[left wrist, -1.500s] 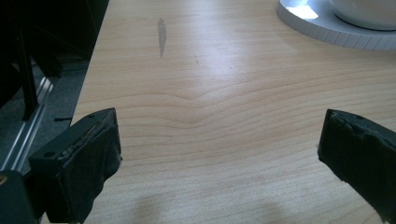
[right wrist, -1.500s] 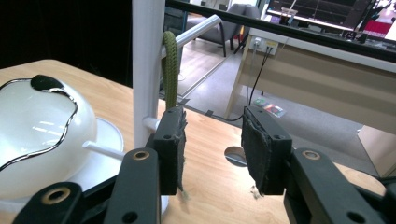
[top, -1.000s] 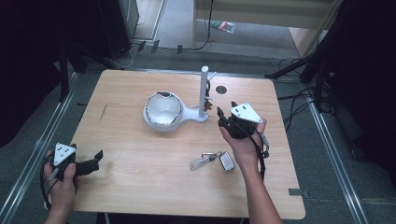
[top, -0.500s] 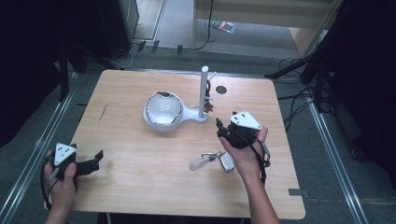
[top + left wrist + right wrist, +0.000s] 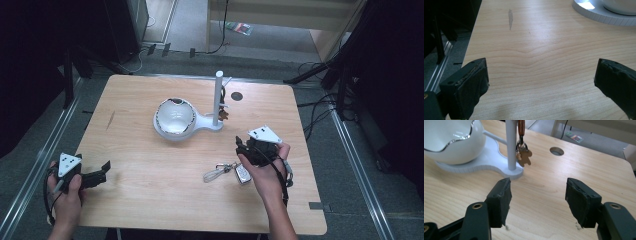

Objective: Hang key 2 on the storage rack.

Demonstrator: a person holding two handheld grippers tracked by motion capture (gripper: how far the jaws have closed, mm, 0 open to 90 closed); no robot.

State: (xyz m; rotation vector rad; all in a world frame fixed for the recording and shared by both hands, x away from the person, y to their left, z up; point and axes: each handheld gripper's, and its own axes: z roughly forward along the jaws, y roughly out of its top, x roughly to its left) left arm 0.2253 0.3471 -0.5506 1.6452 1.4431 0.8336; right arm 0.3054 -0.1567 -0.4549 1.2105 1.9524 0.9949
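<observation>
Right gripper (image 5: pixel 243 146), jaws spread and empty, having just widened, hovers over smooth wood. Metal keys (image 5: pixel 227 172) lie at its seven o'clock. Left gripper (image 5: pixel 102 169) gapes wide, empty.

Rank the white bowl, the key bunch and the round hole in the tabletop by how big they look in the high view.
1. white bowl, clearly the largest.
2. key bunch, with its fob and ring spread beside the right gripper.
3. round hole, the smallest; it lies farther from the camera, which shrinks it a little.
</observation>
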